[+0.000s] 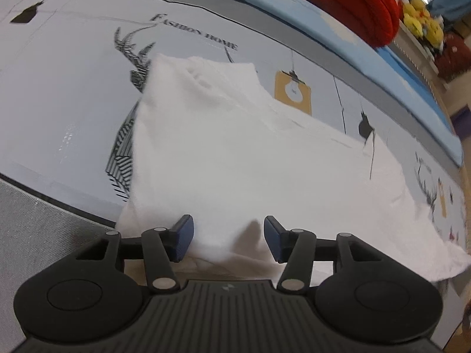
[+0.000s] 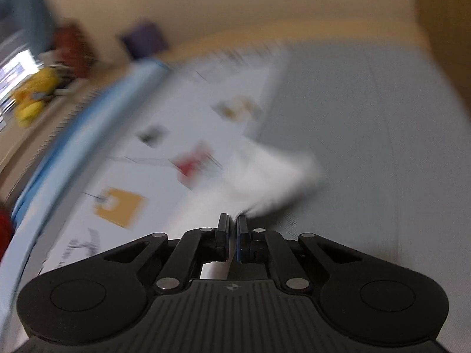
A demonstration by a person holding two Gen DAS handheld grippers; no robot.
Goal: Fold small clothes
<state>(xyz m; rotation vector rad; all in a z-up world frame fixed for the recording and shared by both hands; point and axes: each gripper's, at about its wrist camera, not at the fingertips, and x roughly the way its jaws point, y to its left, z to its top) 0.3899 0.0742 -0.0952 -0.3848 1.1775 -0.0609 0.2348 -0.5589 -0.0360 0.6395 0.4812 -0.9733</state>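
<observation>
A small white knitted garment (image 1: pixel 223 147) lies spread on a pale grey printed cloth (image 1: pixel 67 94) that covers the bench, its body reaching from the near edge toward the far middle, where one part folds up into a soft peak. In the left wrist view the left hand-held gripper (image 1: pixel 228 238) sits at the near hem of the garment with its blue-padded fingers (image 1: pixel 184 235) well apart; white fabric bunches in the gap between them, and neither pad is seen pressing on it. The cloth carries black deer drawings, the words "FASHION HOME" (image 1: pixel 195 32) and a mustard-yellow tag print (image 1: pixel 293 92) just beyond the garment's right shoulder. Along the far side runs a light blue padded edge (image 1: pixel 294 17), with a thick red knitted bundle (image 1: pixel 347 3) resting on it and yellow plush toys (image 1: pixel 424 20) on a shelf at the far right. The right wrist view is heavily motion-blurred. There the right hand-held gripper (image 2: pixel 233 229) has its fingers drawn together on a thin edge of the same white garment (image 2: pixel 273 173), which rises from the tips and trails away to the far right over a plain grey surface (image 2: pixel 368 147). The blurred printed cloth lies to the left of it.
</observation>
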